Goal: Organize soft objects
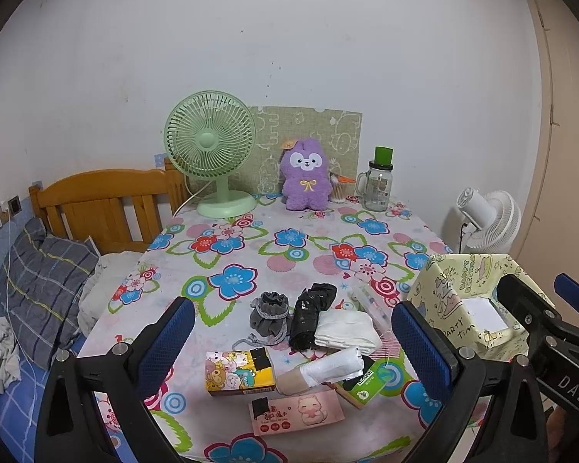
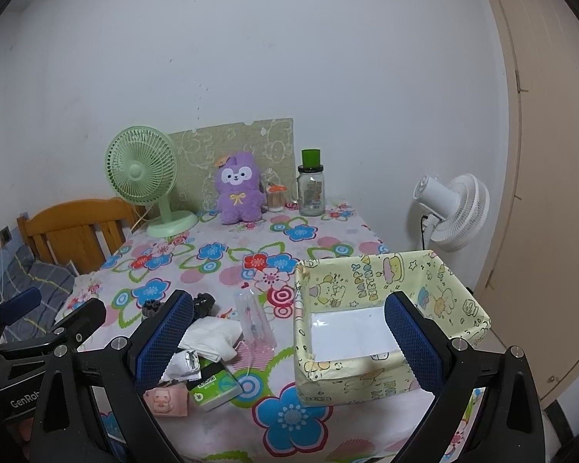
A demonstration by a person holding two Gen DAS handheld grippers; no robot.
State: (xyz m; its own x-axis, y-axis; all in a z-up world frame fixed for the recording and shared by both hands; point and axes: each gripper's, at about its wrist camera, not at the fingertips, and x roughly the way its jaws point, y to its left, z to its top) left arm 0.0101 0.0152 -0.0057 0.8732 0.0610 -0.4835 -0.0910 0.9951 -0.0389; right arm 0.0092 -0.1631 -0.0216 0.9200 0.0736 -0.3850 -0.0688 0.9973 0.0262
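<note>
Both tongs, left tongs [image 1: 293, 341] and right tongs [image 2: 289, 341], are spread wide, holding nothing, hovering over the surface [image 1: 289, 254]. Soft stuff's piled mid-surface: black sock [image 1: 308, 316] lying lengthwise away from camera, white cloth [image 1: 345, 330], gray drawstring pouch [image 1: 270, 312]. The yellow box [image 2: 370, 332] sits just to the right.

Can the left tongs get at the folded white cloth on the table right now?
Probably yes. The left tongs are open and empty, and the white cloth lies uncovered straight ahead, though the black bundle touches its left edge.
</note>
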